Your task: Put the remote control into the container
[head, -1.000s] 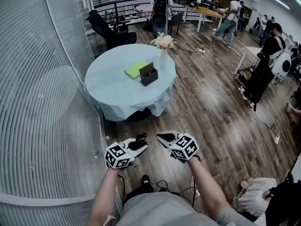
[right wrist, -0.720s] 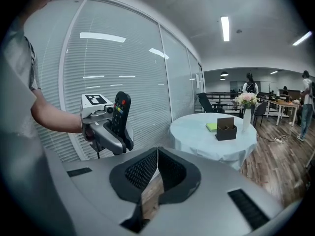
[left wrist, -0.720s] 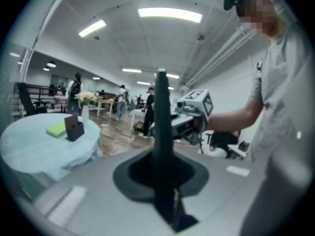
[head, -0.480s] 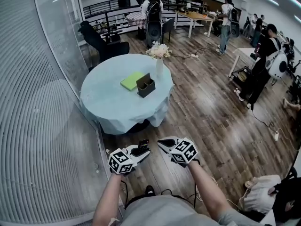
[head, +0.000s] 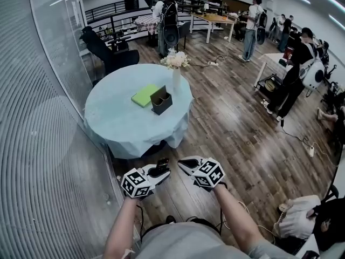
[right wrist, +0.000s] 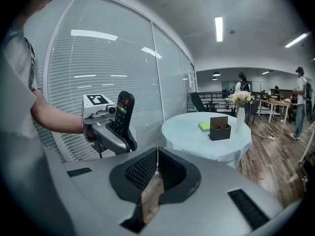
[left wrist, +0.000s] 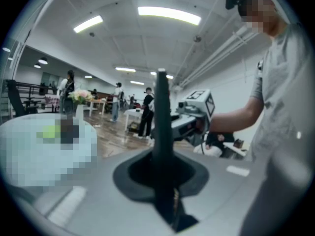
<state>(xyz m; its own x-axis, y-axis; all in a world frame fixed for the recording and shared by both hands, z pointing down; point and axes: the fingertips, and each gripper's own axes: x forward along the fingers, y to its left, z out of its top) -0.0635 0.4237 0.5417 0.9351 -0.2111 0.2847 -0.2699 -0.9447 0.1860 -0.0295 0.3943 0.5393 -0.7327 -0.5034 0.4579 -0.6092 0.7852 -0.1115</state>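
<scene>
A black remote control [head: 162,166] with coloured buttons stands upright in my left gripper [head: 160,170], whose jaws are shut on its lower end. In the left gripper view the remote [left wrist: 161,122] shows edge-on as a dark bar between the jaws. My right gripper [head: 181,164] is beside it, shut and empty; the right gripper view shows its jaws [right wrist: 156,167] closed together, with the remote [right wrist: 121,113] to the left. The dark two-pocket container [head: 160,100] stands on the round blue-covered table [head: 116,117] ahead, well beyond both grippers.
A green pad [head: 144,95] lies beside the container and a white vase of flowers [head: 175,72] stands behind it. A glass wall with blinds [head: 43,144] runs along the left. Wooden floor lies between me and the table. People and desks [head: 253,20] are farther back.
The table and container sit lower and slightly nearer in the head view than a second ago. Both grippers keep the same pose, the remote still held in the left one.
</scene>
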